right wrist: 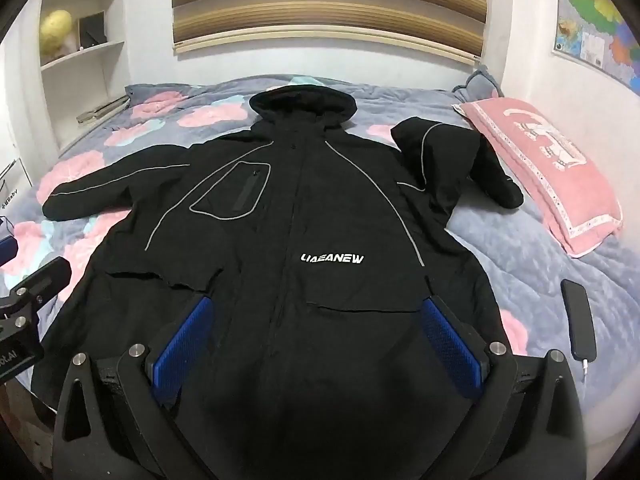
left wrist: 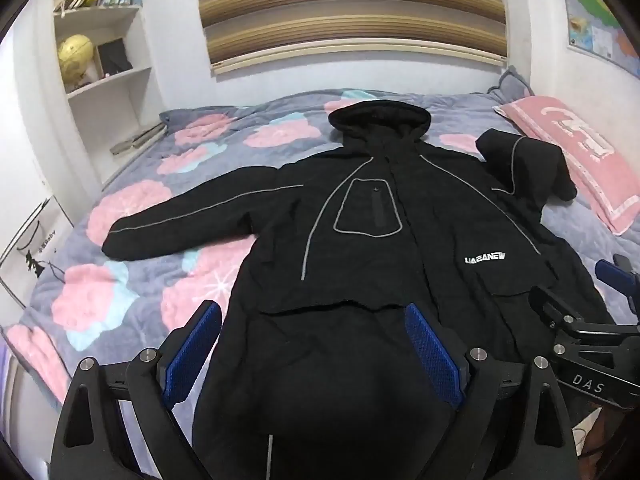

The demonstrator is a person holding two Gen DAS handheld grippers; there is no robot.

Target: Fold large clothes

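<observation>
A long black hooded jacket (left wrist: 360, 240) (right wrist: 288, 240) with grey piping and white lettering lies front-up on the bed, hood at the far end. Its left sleeve (left wrist: 180, 224) (right wrist: 116, 188) stretches out flat. The right sleeve (left wrist: 524, 168) (right wrist: 448, 160) is bunched up beside the pillow. My left gripper (left wrist: 314, 316) hangs open above the hem's left part, its blue pads clear of the cloth. My right gripper (right wrist: 316, 312) hovers open above the hem's right part, nothing between its fingers. Each gripper shows at the edge of the other's view.
The bed wears a grey quilt (left wrist: 132, 280) (right wrist: 540, 248) with pink flowers. A pink pillow (left wrist: 580, 160) (right wrist: 556, 164) lies at the right. A dark phone (right wrist: 578, 324) on a cable rests on the quilt near the right edge. Shelves (left wrist: 104, 72) stand at the back left.
</observation>
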